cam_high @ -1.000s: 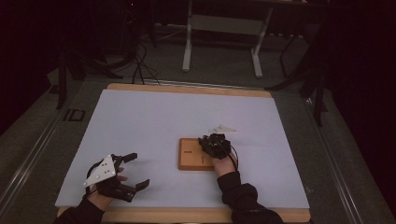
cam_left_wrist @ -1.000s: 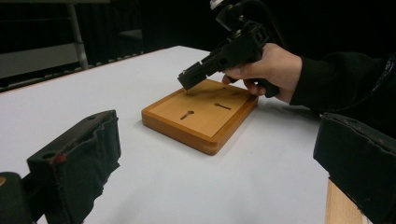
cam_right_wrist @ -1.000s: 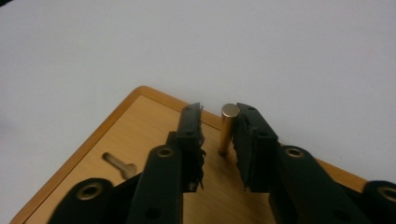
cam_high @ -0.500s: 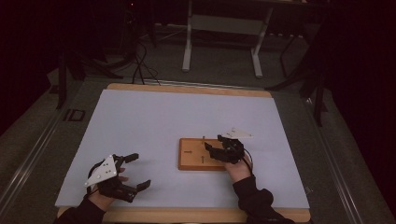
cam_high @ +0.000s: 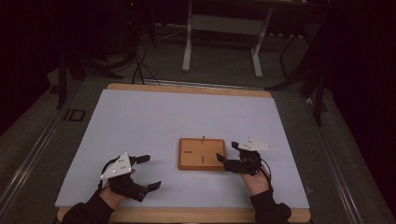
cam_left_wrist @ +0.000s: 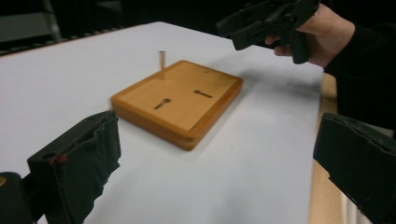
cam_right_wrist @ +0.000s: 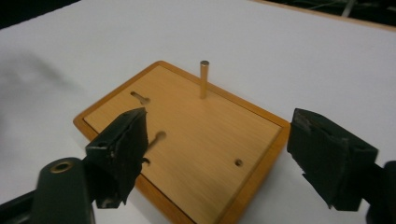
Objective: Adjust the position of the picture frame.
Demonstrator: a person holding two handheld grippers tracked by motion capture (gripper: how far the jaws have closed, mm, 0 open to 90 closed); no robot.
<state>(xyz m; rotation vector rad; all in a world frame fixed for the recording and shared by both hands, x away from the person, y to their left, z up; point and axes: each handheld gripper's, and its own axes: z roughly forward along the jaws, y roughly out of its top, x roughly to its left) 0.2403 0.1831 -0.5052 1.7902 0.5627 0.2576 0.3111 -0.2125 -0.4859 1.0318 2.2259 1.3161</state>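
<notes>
Presently, the right gripper point(cam_high: 223, 160) has its jaws spread wide and empty, poised at the right edge of the wooden board point(cam_high: 201, 153), which lies right of centre on the white table cover point(cam_high: 177, 121). In the right gripper view the board point(cam_right_wrist: 187, 140) sits between and beyond the two black pads point(cam_right_wrist: 119, 151), not touched by either. The left gripper point(cam_high: 148, 172), lower left of the high view, is likewise wide open and holds nothing, well apart from the board.

One thin metal pin point(cam_right_wrist: 204, 79) stands upright near the board's far edge in the right gripper view. Two dark, elongated marks point(cam_right_wrist: 154, 140) lie flat on the board's face; whether these are slots or pins lying in grooves cannot be told. A small round hole point(cam_right_wrist: 238, 162) is open near the right corner.

Judgement on handling: the board appears rigid and moderately weighty, unlikely to shift under a light touch. The pin appears stiff, smooth, slender and apt to slip or tip; it is best gripped squarely across its upper shaft, with the jaws closed gently.

Obscured: the left gripper view cuts off the right hand point(cam_left_wrist: 327, 35) at the upper right, and the room behind is too dark to read.
</notes>
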